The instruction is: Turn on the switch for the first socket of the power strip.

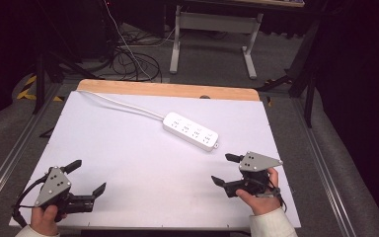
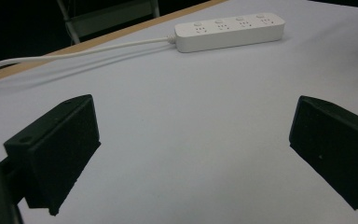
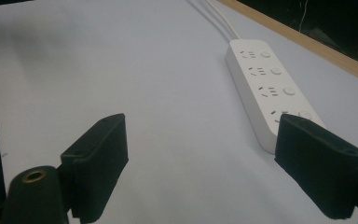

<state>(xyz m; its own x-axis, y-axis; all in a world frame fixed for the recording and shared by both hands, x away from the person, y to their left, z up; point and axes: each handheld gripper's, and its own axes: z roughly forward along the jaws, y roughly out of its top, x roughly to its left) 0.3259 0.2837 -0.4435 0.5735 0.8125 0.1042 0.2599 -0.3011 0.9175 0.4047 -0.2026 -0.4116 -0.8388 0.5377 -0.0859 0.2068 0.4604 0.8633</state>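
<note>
The left gripper (image 1: 86, 180) rests near the white table's (image 1: 128, 158) front corner, jaws spread on nothing. A white power strip (image 1: 190, 131) lies mid-table, cord trailing toward the wooden edge (image 1: 168, 90). The right gripper (image 1: 225, 170), jaws spread, hovers nearby. Behind, dim floor, probably cables (image 1: 128, 59).

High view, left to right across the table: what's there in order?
Left gripper with open black jaws, in the person's left hand → white four-outlet power strip lying on the white tabletop → right gripper with open black jaws.
</note>
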